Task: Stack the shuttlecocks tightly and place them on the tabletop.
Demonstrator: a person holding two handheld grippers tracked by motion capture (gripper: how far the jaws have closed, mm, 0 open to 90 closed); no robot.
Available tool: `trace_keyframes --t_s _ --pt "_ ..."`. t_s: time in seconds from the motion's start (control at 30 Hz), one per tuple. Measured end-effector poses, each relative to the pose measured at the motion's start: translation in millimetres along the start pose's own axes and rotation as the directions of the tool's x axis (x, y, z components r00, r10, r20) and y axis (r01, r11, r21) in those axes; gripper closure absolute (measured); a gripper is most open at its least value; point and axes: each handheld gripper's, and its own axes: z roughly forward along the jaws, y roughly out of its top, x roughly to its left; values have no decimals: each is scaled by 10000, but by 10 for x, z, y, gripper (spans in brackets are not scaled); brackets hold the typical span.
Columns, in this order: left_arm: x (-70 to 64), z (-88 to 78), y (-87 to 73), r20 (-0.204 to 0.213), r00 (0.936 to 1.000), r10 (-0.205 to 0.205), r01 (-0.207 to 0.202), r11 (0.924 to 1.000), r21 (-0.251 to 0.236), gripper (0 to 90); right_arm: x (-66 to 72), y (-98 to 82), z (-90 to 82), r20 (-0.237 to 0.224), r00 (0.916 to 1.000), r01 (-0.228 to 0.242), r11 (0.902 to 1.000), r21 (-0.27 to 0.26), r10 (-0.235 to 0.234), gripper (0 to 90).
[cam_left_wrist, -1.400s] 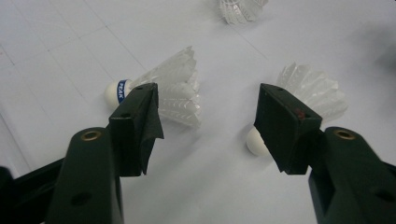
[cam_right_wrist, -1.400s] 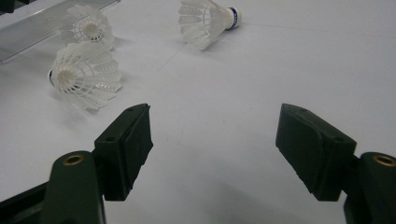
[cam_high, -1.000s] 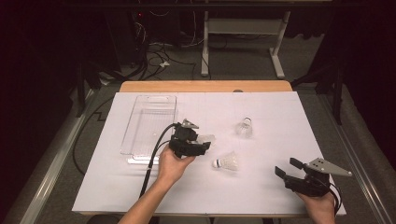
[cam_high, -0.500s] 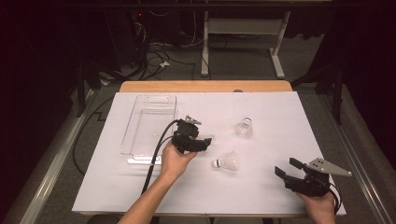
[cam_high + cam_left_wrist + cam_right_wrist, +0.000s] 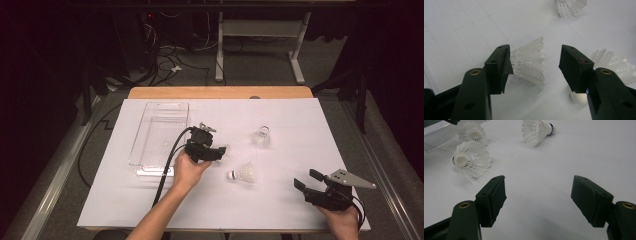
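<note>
Three shuttlecocks lie on the white sheet, and since a second ago only your left tool (image 5: 218, 152) has shifted: it has edged a little toward the middle of the worktop (image 5: 220, 93) and now sits over the nearest shuttlecock (image 5: 530, 64), whose feather skirt lies between its jaws in the left gripper view. Those jaws stand apart; the left pad is at the skirt's edge, the right one clear of it, so nothing is clamped. Your right tool (image 5: 306, 181) rests as before near the front right corner, jaws wide apart over bare sheet. The second shuttlecock (image 5: 242, 174) lies on its side just right of your left tool, cork pointing left, and the third shuttlecock (image 5: 261, 136) sits farther back, well apart from both tools. Room for moving is generous between the second shuttlecock and your right tool, and along the whole front strip of the sheet; the tight spot is to your left, where the clear tray (image 5: 161, 134) lies close beside your left hand, its near rim by your wrist and cable. The wooden edge of the worktop shows beyond the sheet at the back. The shuttlecocks are white, with ribbed translucent skirts and rounded corks banded in blue; the tray is glossy clear plastic, long and shallow; the tool pads are matte black and blocky.
</note>
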Motion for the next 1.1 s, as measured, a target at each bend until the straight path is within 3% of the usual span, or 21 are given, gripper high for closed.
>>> trace_keyframes --t_s 0.53,0.77,0.87,1.1 --pt "30 65 11 -148 9999 -13 18 9995 322 428 0 -1 8 -5 10000 2 10000 26 -2 282" --pt "13 33 25 -224 9997 125 -115 9988 478 428 6 0 23 -22 10000 44 10000 74 -44 282" --pt "-40 19 80 -270 9988 404 -392 9982 451 425 3 -1 21 -18 10000 26 10000 64 -26 282" --pt "-2 106 147 -121 9998 162 -153 9971 743 430 0 -2 12 -28 10000 46 10000 31 -45 283"
